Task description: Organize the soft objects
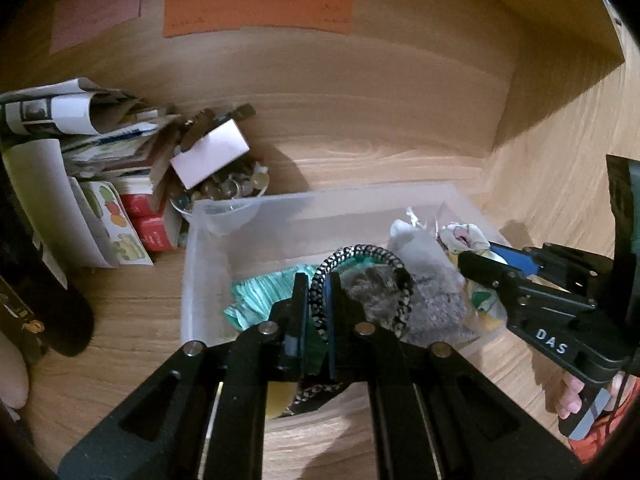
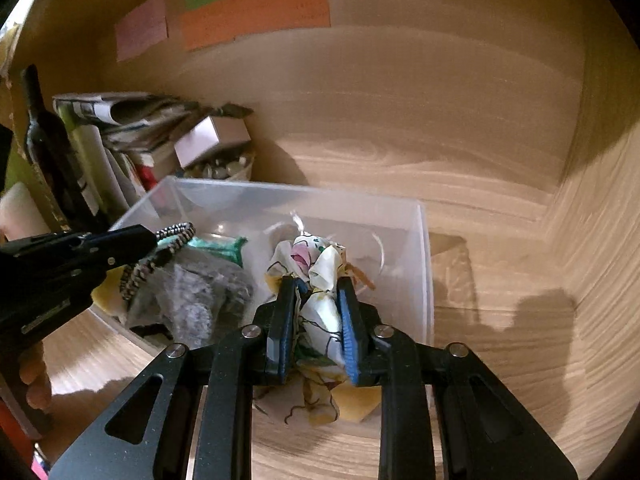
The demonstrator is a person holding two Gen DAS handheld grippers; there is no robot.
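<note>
A clear plastic bin (image 1: 192, 264) (image 2: 424, 248) stands on the wooden shelf. It holds a grey fuzzy cloth (image 1: 436, 304) (image 2: 192, 300), a teal cloth (image 1: 260, 292) (image 2: 224, 246) and a pale bag (image 1: 416, 240). My left gripper (image 1: 318, 284) (image 2: 152, 240) is shut on a black-and-white braided cord (image 1: 360, 254) (image 2: 176, 234) and holds it over the bin. My right gripper (image 2: 316, 292) (image 1: 476, 258) is shut on a crumpled white patterned cloth (image 2: 320, 280) (image 1: 464, 236) over the bin's right side.
Left of the bin stand papers and booklets (image 1: 80, 120) (image 2: 120, 112), red boxes (image 1: 152, 224), a bowl of small items (image 1: 228, 188) (image 2: 220, 168) with a white box (image 1: 212, 152) (image 2: 208, 140) on it, and a dark bottle (image 2: 44, 140). Coloured notes (image 1: 256, 8) (image 2: 256, 8) hang on the back wall.
</note>
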